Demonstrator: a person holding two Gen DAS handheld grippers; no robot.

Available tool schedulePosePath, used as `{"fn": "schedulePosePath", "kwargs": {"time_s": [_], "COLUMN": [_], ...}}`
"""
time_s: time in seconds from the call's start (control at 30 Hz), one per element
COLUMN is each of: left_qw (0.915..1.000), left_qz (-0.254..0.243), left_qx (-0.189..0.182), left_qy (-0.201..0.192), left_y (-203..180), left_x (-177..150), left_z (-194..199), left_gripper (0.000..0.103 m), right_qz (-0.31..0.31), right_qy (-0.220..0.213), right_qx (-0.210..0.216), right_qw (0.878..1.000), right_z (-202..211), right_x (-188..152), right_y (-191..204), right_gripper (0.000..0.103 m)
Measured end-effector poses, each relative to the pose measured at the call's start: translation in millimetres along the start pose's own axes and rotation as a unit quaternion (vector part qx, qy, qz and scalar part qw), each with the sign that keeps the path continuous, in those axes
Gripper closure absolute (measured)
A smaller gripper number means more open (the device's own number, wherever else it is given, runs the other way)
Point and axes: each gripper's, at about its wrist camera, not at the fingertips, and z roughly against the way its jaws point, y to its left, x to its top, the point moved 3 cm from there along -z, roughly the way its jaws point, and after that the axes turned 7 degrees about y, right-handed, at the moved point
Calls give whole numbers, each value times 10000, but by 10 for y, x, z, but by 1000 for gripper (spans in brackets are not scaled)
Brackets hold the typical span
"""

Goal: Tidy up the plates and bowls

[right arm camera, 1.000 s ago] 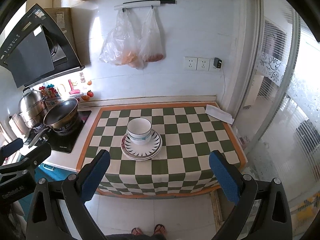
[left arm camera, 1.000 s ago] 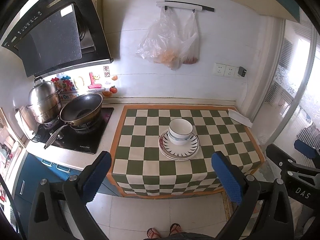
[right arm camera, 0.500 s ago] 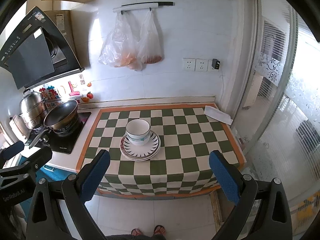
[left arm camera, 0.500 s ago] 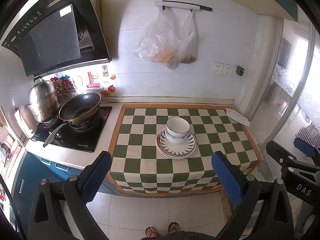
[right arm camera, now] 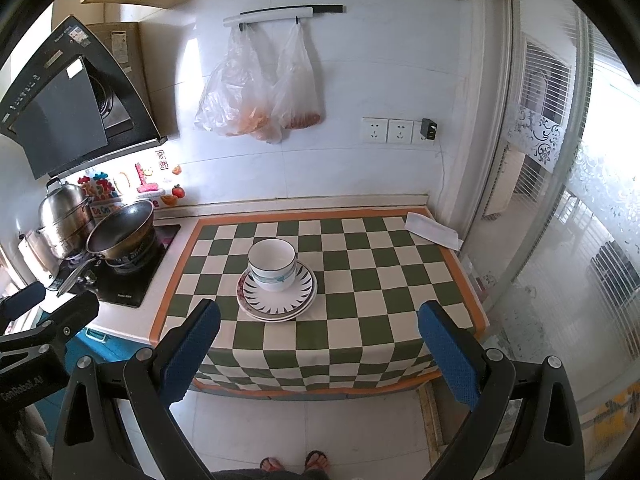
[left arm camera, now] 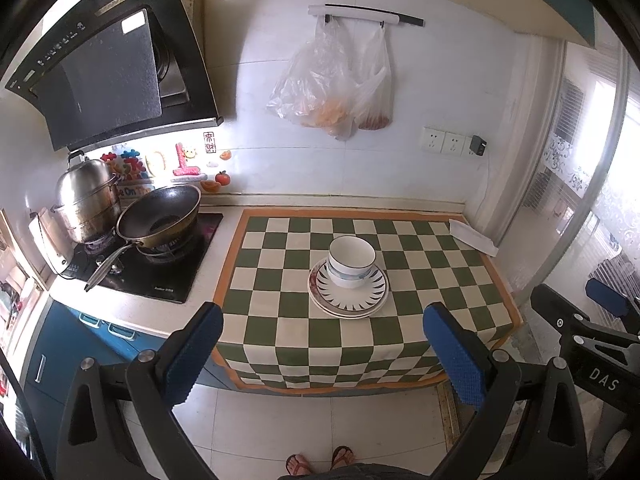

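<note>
The bowl [left arm camera: 351, 261] is seen nested upright on the stacked plates [left arm camera: 348, 294], the whole pile resting on the checked cloth [left arm camera: 280, 320] well ahead of the left gripper [left arm camera: 324, 354] and slightly to its right. From the right gripper [right arm camera: 318, 354] the same pile is seen ahead and a little to its left. Both sets of jaws are spread wide and nothing is held in either; both are kept well short of the counter edge.

Trouble could be caused by that cloth: its front edge is draped over the counter, and if it is snagged by a finger, the pile could be dragged with it. The bowl is tall on the pile, so a nudge against its rim could tip it. Beyond, to the left, a wok [left arm camera: 160, 216] and a steel pot [left arm camera: 86, 200] are parked on the hob, with the wok handle jutting forward.
</note>
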Motion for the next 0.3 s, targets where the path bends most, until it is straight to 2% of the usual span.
{"fn": "schedulePosePath", "kwargs": {"time_s": [0.3], "left_qw": [9999], "left_qz": [102], "left_qx": [29], "left_qy": [-17], "left_y": [-64], "left_x": [11], "left_z": [47], "left_gripper": [1], "right_qz": [21], "right_qy": [12], "right_qx": [36], "right_qw": [10000], "right_z": [2], "right_x": [-14], "right_y": [-21], "right_gripper": [2]}}
